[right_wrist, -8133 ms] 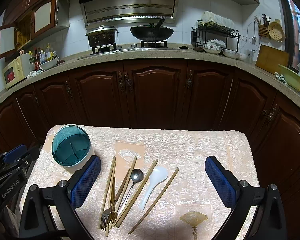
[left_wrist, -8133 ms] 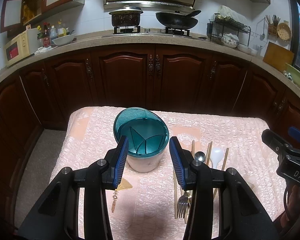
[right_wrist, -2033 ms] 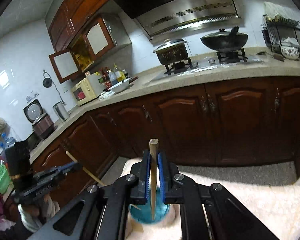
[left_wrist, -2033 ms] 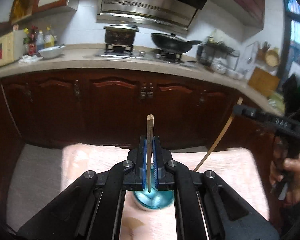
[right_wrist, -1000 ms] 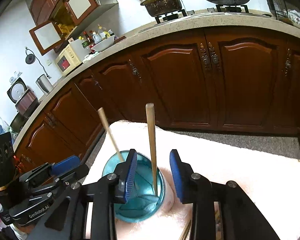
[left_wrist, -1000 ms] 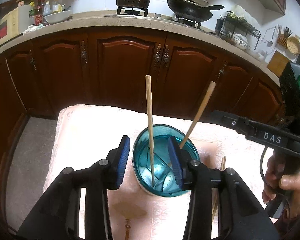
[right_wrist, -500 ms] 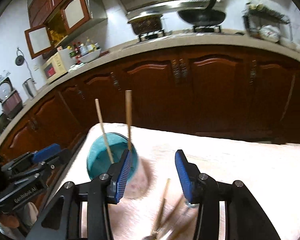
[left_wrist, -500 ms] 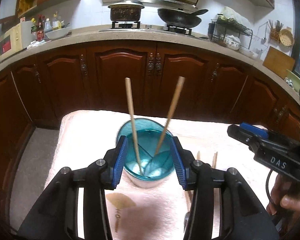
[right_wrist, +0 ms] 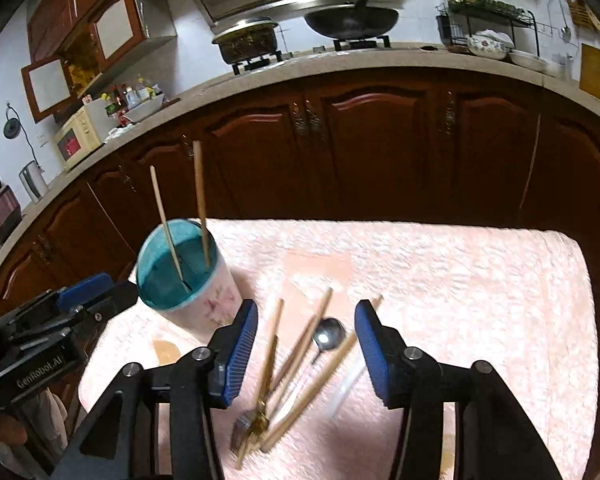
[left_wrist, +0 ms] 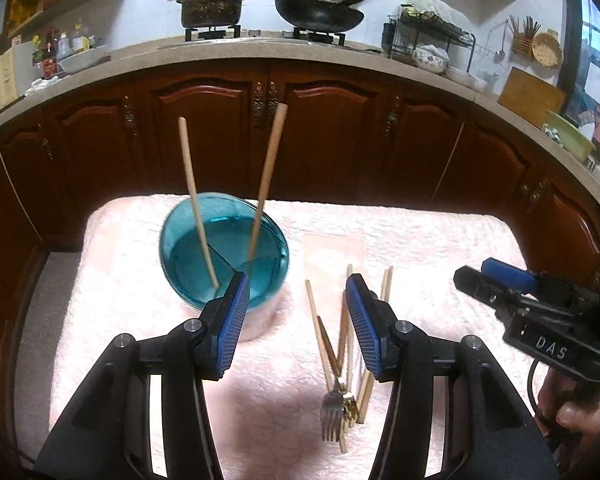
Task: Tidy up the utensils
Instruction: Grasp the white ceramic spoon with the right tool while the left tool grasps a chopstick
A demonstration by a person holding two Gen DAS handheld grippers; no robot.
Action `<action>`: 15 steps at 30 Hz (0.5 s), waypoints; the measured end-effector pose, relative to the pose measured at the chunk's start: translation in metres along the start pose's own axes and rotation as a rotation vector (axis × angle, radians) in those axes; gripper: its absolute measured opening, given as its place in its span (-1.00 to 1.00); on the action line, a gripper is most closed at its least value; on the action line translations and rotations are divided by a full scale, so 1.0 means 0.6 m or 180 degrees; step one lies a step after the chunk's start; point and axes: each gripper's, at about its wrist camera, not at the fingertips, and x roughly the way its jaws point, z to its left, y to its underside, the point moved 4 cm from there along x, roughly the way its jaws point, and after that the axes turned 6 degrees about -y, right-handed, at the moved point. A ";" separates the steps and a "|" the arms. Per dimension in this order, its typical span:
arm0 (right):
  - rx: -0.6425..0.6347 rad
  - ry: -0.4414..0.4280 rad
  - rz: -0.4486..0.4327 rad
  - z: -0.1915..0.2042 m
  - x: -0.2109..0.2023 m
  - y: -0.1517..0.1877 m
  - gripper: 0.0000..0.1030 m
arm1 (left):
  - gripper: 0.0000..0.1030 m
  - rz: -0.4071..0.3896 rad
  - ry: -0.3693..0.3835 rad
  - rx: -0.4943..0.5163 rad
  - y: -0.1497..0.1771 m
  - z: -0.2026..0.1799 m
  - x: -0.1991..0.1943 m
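Note:
A teal-topped utensil holder [left_wrist: 224,256] [right_wrist: 216,304] stands on the pink tablecloth [left_wrist: 420,240], with two wooden chopsticks [left_wrist: 194,200] [right_wrist: 200,200] leaning upright in it. Loose chopsticks [left_wrist: 320,332] [right_wrist: 300,344], a fork [left_wrist: 332,412] [right_wrist: 252,420], a metal spoon [right_wrist: 330,338] and a blurred white spoon [right_wrist: 348,384] lie on the cloth to its right. My left gripper [left_wrist: 296,312] hovers between the holder and these utensils, its jaws opening and holding nothing. My right gripper [right_wrist: 306,344] hangs above the loose utensils, jaws also opening and holding nothing.
Dark wooden cabinets [left_wrist: 324,136] run close behind the table, under a counter with a pot, a wok and a dish rack. A person's hand [left_wrist: 576,416] holds the right gripper at the table's right side. A fan-shaped print [right_wrist: 166,350] marks the cloth near the holder.
Both grippers let go of their chopsticks, which now stand in the holder. Both have drawn back and shifted right over the loose utensils, with jaws wider apart.

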 end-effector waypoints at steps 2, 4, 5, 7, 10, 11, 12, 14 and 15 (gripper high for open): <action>0.0029 0.0005 0.0043 -0.008 -0.001 0.013 0.07 | 0.14 0.0043 0.0046 0.0008 0.005 -0.006 0.004; 0.0051 0.0009 0.0101 -0.016 0.003 0.024 0.07 | 0.18 0.0077 0.0102 0.0005 0.011 -0.008 0.006; 0.0063 0.0024 0.0144 -0.021 0.007 0.030 0.07 | 0.18 0.0091 0.0111 0.0010 0.013 -0.008 0.008; 0.0112 0.0061 0.0228 -0.033 0.017 0.045 0.07 | 0.18 0.0134 0.0122 0.0023 0.023 -0.006 0.014; 0.0264 0.0009 0.0403 -0.054 0.043 0.069 0.07 | 0.18 0.0265 0.0140 0.0033 0.047 0.002 0.033; 0.0322 -0.0031 0.0461 -0.061 0.054 0.077 0.07 | 0.18 0.0309 0.0139 0.0036 0.056 0.004 0.039; 0.0377 -0.0064 0.0518 -0.068 0.066 0.085 0.07 | 0.18 0.0363 0.0143 0.0043 0.065 0.007 0.046; 0.0453 -0.0078 0.0627 -0.081 0.086 0.101 0.07 | 0.18 0.0437 0.0133 0.0034 0.078 0.014 0.058; 0.0477 -0.0080 0.0665 -0.085 0.095 0.106 0.07 | 0.18 0.0475 0.0124 0.0024 0.084 0.016 0.064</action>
